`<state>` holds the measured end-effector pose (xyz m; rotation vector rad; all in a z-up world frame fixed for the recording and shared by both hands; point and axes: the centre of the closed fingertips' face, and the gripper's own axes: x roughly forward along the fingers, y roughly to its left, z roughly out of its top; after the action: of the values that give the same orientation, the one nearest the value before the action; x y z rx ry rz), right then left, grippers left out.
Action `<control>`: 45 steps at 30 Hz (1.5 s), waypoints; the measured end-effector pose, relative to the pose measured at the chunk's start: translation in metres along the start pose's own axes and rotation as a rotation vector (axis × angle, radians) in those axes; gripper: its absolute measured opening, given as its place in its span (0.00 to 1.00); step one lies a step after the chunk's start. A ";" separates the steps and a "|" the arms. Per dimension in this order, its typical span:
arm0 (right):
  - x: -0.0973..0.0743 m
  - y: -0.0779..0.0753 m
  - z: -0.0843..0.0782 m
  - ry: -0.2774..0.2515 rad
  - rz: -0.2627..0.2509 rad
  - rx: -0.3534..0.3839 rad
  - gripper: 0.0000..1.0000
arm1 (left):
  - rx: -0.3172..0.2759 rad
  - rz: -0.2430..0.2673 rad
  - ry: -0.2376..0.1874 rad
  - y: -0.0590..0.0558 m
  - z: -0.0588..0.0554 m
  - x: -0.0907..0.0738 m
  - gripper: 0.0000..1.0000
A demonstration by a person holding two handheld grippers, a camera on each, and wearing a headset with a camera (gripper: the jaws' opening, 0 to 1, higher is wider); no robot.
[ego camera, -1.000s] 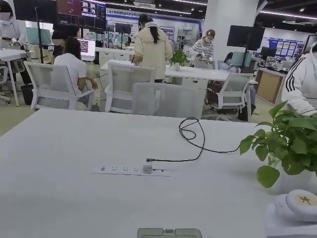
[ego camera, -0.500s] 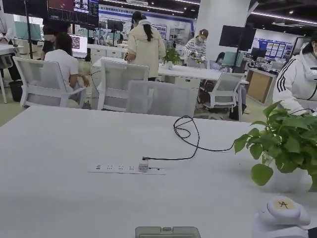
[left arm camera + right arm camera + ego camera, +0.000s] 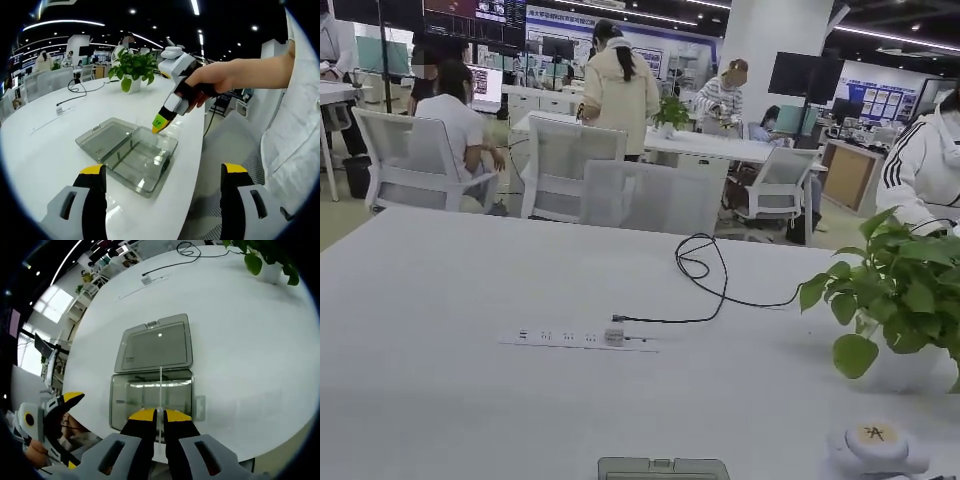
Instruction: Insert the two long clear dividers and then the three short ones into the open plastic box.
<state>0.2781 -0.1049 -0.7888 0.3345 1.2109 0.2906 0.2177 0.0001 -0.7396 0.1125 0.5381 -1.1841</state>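
Divider (image 3: 160,390), pinched edgewise in my right fingers (image 3: 142,421), hangs over the box (image 3: 113,397) for slot alignment; left fingers (image 3: 93,186) spread wide.

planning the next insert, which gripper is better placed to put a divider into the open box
Right: the right gripper is shut on a clear divider over the open box; the left gripper is open and empty.

Left claw (image 3: 162,170) jaws spread wide; right claw (image 3: 160,416) jaws pinched together.
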 end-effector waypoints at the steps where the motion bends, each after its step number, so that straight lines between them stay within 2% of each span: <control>1: 0.000 0.000 0.000 0.001 -0.001 0.001 0.07 | 0.000 0.000 0.000 0.000 0.000 0.000 0.97; 28: 0.011 -0.004 -0.002 0.019 -0.015 -0.031 0.07 | -0.005 -0.007 0.008 -0.001 -0.001 0.003 0.96; 37: 0.011 0.001 -0.001 0.035 -0.016 -0.069 0.07 | -0.010 -0.005 0.004 -0.001 -0.001 0.002 0.96; 45: 0.009 0.002 0.003 0.038 -0.006 -0.060 0.07 | -0.015 -0.005 0.003 0.000 -0.002 0.002 0.96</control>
<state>0.2835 -0.1001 -0.7949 0.2745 1.2381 0.3283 0.2173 -0.0012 -0.7419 0.1006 0.5499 -1.1850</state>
